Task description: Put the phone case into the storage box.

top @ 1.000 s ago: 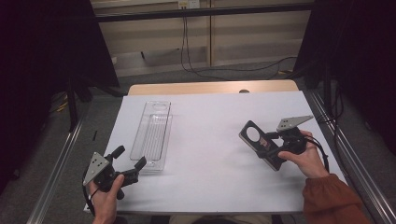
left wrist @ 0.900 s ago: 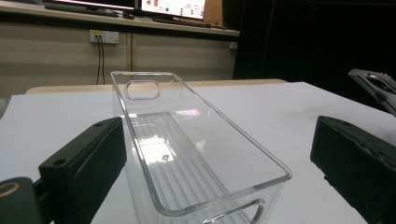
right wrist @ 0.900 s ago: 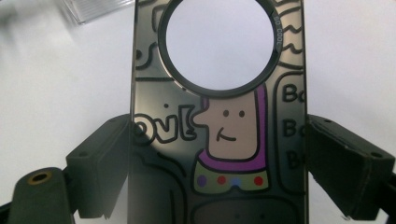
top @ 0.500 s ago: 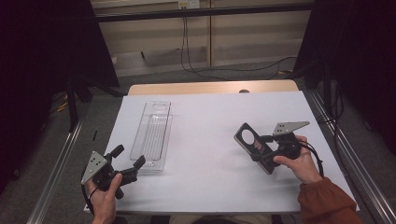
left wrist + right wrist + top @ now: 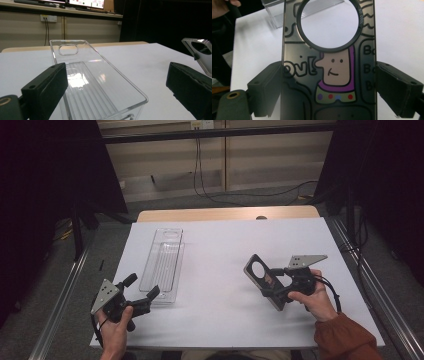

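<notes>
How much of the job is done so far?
Done: the right claw has the phone case pinched by its two long edges, held up off the table. In hand: that case is still far from the clear tray. Left: probably putting the case in the tray, which looks empty. The left claw waits open by the tray's near end.

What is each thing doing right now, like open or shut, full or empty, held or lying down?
Phone case: held upright off the table, clamped by its side edges.
Right gripper: shut on the phone case.
Left gripper: open, holding nothing.
Clear tray: empty, lying flat on the table.
</notes>
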